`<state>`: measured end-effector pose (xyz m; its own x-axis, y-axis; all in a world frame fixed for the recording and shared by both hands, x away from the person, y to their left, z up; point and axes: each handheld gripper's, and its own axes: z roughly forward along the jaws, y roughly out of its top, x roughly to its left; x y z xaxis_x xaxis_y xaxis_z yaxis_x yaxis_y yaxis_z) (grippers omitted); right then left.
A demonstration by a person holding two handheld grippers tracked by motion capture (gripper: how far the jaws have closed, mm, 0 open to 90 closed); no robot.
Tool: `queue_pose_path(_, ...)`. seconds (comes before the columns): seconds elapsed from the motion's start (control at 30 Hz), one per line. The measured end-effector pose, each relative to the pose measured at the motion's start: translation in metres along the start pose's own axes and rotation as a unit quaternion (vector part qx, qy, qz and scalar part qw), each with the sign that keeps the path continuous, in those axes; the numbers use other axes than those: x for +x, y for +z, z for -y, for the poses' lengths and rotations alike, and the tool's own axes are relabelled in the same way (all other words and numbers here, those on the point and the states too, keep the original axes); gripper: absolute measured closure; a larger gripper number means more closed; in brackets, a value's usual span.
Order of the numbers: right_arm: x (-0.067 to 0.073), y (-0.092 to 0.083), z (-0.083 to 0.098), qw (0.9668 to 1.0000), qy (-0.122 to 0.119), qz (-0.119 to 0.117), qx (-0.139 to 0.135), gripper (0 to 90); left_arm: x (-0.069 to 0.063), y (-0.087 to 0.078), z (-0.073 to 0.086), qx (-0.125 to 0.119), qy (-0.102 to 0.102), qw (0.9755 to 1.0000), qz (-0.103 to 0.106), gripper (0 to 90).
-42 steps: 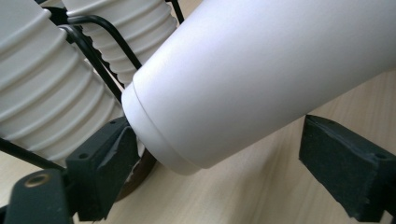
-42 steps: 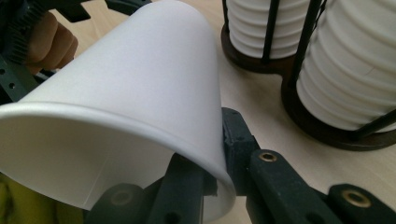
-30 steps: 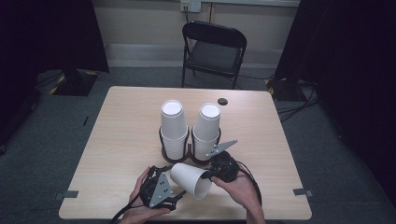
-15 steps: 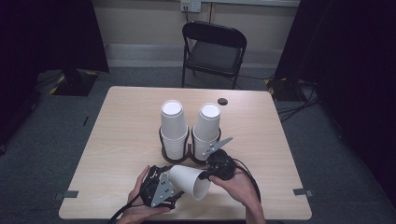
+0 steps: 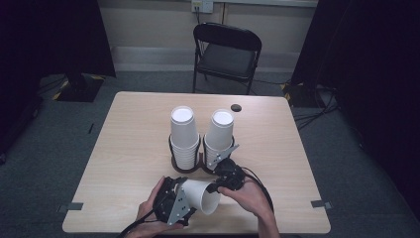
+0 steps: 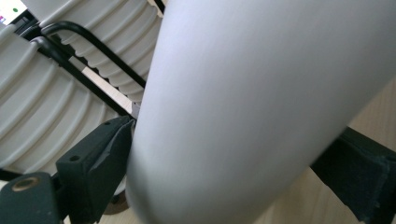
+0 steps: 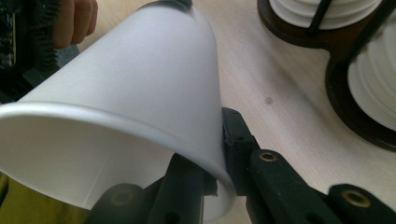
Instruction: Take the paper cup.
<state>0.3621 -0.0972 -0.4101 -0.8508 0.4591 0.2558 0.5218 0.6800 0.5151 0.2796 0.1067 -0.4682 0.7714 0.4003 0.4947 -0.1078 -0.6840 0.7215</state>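
A white paper cup [image 5: 200, 195] lies on its side in the air between my two hands, near the table's front edge. My right gripper [image 5: 214, 189] is shut on the cup's rim [image 7: 219, 154], one jaw inside the mouth and one outside. The left gripper [image 5: 187, 194] has the cup's narrow base [image 6: 261, 93] between its jaws. These jaws have just been opening and now stand wide alongside the cup wall, not pressing on it. Behind the hands, two tall stacks of white cups [image 5: 183, 134] [image 5: 220, 136] stand in a black wire holder [image 5: 200, 163].
The holder's dark base [image 7: 299, 28] sits close beyond the held cup. A small dark round object [image 5: 236, 107] lies near the table's far edge. A black folding chair [image 5: 225, 54] stands behind the table. Bare tabletop [image 5: 124, 148] extends left and right of the holder.
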Motion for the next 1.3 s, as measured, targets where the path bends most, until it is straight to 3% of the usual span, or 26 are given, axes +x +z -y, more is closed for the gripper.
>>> queue_pose_path(0.3, 0.001, 0.002, -0.005, 1.0000, 0.003, 0.006, 0.001, 86.3, -0.002, 0.002, -0.009, 0.008, 0.034, 0.9993, -0.010, 7.9)
queue_pose_path(0.47, 0.001, 0.002, -0.006, 1.0000, 0.004, 0.004, -0.005, 87.3, -0.006, 0.003, -0.015, -0.005, 0.046, 0.9989, -0.011, 6.2)
queue_pose_path(0.57, 0.001, 0.004, -0.007, 1.0000, 0.005, 0.003, -0.005, 88.0, -0.007, 0.004, -0.017, -0.016, 0.033, 0.9993, 0.000, 5.0)
queue_pose_path(0.67, 0.001, 0.005, -0.008, 0.9999, 0.008, 0.003, -0.007, 88.2, -0.007, 0.006, -0.019, -0.023, 0.033, 0.9992, -0.003, 5.9)
queue_pose_path(0.9, 0.002, 0.005, -0.008, 0.9996, 0.011, 0.001, -0.026, 88.5, -0.004, 0.006, -0.023, -0.057, -0.005, 0.9984, 0.004, 8.1)
queue_pose_path(1.2, 0.003, 0.010, -0.008, 0.9988, 0.024, 0.001, -0.042, 87.9, -0.003, 0.005, -0.023, -0.058, -0.019, 0.9982, -0.001, 10.4)
queue_pose_path(1.3, 0.002, 0.012, -0.005, 0.9981, 0.031, 0.002, -0.054, 84.9, -0.001, 0.005, -0.021, -0.066, -0.035, 0.9972, -0.006, 11.1)
